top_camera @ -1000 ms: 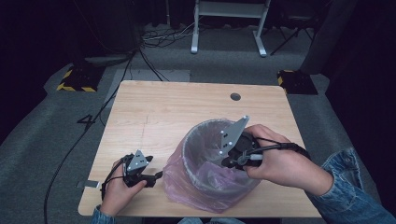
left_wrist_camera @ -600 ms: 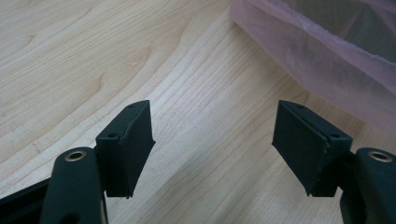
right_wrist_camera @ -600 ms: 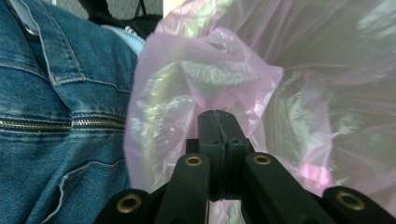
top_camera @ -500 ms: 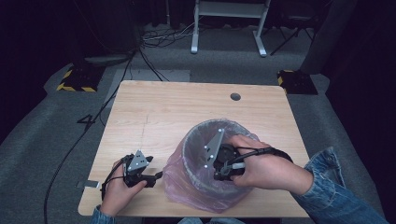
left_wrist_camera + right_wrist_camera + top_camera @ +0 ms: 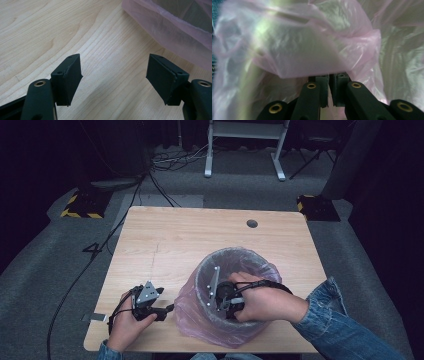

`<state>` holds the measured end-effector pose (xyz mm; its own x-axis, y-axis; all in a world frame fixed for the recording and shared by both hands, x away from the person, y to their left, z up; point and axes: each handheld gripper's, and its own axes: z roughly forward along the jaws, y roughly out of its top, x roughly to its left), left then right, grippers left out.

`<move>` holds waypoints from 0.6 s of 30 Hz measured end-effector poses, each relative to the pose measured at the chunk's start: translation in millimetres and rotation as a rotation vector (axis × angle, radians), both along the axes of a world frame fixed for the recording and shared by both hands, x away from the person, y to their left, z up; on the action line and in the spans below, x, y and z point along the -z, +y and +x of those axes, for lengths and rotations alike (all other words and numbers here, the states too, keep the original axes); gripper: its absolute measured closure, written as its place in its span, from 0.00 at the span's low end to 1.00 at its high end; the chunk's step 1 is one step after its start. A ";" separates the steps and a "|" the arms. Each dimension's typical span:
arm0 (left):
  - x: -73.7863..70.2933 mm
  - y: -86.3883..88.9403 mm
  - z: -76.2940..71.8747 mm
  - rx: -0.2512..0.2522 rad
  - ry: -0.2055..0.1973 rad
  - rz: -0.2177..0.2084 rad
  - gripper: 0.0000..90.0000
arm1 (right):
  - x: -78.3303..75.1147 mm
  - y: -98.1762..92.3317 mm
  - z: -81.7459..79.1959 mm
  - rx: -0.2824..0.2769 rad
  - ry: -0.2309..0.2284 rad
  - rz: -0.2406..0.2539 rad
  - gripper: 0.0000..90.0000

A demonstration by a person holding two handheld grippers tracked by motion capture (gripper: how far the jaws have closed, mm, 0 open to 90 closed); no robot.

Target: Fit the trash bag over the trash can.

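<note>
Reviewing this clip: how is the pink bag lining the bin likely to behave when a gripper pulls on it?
The pink bag looks thin, see-through and creased, so it will probably be floppy and very light. Its glossy film may slip between the right gripper jaws. Pulled hard, it could stretch or tear, or tug the bin.

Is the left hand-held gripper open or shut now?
Open. In its own view the left hand-held gripper shows its two black jaws wide apart, with bare wooden table between them and nothing held.

Two black handheld claws: the left claw and right claw have brass-coloured rivets, grey three-cornered screwed plates and trailing black cables. A blue denim sleeve covers the right forearm.
</note>
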<state>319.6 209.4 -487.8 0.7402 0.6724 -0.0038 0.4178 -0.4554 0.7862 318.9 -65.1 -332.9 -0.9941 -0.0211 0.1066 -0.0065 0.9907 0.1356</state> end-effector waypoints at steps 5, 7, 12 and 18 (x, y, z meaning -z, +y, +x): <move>0.1 1.5 0.4 -0.002 -0.003 0.003 0.31 | 10.5 5.4 5.9 -0.009 0.030 -0.011 0.94; 0.1 1.4 0.1 -0.004 0.000 -0.001 0.31 | 14.3 7.0 7.0 -0.012 0.035 -0.020 0.94; 0.1 1.5 0.3 0.001 -0.002 0.004 0.31 | 26.9 10.3 8.7 -0.018 0.045 -0.044 0.90; 0.1 1.5 -0.2 -0.005 0.003 -0.003 0.31 | 34.1 9.6 11.0 0.007 0.037 -0.025 0.73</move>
<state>319.4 210.9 -487.8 0.7367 0.6762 -0.0074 0.4221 -0.4512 0.7863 329.9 -55.5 -367.0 -0.9895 -0.0114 0.1438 0.0046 0.9939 0.1106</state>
